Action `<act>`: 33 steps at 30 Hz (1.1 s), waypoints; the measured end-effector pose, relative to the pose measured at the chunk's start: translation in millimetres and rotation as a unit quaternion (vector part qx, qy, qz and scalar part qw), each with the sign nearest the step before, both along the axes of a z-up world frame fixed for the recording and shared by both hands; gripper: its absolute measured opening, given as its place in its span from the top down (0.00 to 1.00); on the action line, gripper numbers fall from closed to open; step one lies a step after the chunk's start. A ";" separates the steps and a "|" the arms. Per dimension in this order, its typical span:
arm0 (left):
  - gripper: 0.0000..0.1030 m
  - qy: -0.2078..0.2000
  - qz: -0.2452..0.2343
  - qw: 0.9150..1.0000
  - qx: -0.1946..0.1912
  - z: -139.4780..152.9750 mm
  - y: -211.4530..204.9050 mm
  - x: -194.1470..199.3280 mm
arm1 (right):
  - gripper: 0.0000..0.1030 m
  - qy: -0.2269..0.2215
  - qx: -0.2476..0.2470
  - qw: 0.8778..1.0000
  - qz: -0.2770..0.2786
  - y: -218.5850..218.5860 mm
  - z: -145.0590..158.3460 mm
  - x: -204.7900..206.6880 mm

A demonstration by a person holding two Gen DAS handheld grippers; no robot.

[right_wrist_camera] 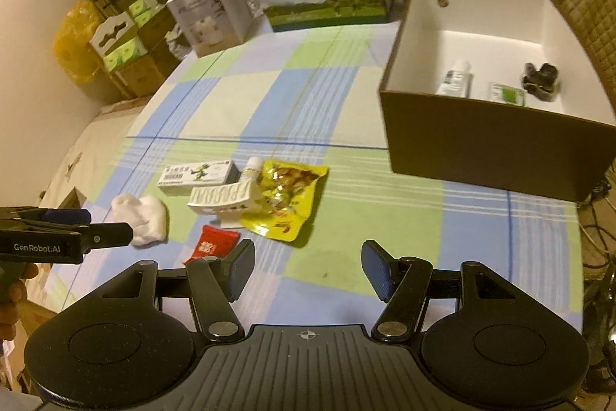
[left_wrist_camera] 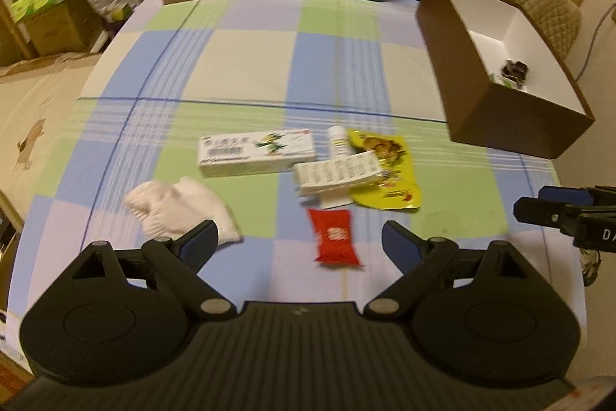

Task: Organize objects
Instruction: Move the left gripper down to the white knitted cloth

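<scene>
The red sachet (left_wrist_camera: 335, 240) lies on the checked tablecloth (left_wrist_camera: 246, 64), nearest of the loose things to both grippers. In the left wrist view it sits just ahead of the left gripper (left_wrist_camera: 299, 243), at about twelve o'clock and a touch toward one, in line with the gap between the jaws; its long axis runs roughly away from the gripper. Those jaws stand wide apart with nothing between them. From the right gripper (right_wrist_camera: 308, 266) the same sachet lies off at about ten o'clock, just beyond the left fingertip, so the left hand looks the better placed to take it. The right jaws are also parted, somewhat narrower, and hold nothing.

Behind the sachet, at twelve o'clock, a white blister tray (left_wrist_camera: 337, 174) rests partly on a yellow snack pouch (left_wrist_camera: 387, 172), with a small white bottle (left_wrist_camera: 338, 140) touching both. A long white carton (left_wrist_camera: 256, 155) lies crosswise at eleven o'clock, and a white glove (left_wrist_camera: 181, 210) sits at ten o'clock, just beside the left fingertip.

The brown box (right_wrist_camera: 496, 141), white inside, stands well apart at two o'clock and already holds a small bottle (right_wrist_camera: 456, 79), a green packet (right_wrist_camera: 506, 93) and a dark lump (right_wrist_camera: 541, 78). I judge the tray's near edge the only crowding; the path to the box looks open.
</scene>
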State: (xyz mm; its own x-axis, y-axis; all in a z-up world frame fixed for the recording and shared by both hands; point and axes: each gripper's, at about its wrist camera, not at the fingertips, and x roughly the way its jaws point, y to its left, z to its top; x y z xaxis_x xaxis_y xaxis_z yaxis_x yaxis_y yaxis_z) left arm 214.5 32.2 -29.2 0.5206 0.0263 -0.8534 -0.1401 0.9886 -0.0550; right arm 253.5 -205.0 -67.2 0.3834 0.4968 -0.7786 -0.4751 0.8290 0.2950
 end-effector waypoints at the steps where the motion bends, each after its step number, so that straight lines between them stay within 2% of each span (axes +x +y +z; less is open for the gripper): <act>1: 0.13 0.000 0.004 1.000 0.000 -1.3 4.0 -1.9 | 0.42 0.001 -0.001 1.000 0.001 2.6 -1.3 -0.2; 9: 0.13 0.008 0.040 0.999 0.002 -16.6 38.5 -14.7 | 0.42 0.014 -0.008 1.000 0.004 16.8 -13.5 2.5; 16: 0.13 0.004 0.065 0.998 0.001 -32.5 65.4 -14.9 | 0.42 0.021 -0.016 0.999 -0.026 14.4 -24.3 11.3; 25: 0.13 0.004 0.098 0.995 -0.017 -63.2 100.2 -0.4 | 0.42 0.033 -0.026 0.997 -0.064 4.4 -34.4 21.9; 33: 0.13 -0.002 0.119 0.992 -0.029 -86.3 113.9 18.6 | 0.42 0.038 -0.031 0.996 -0.081 2.6 -38.4 30.0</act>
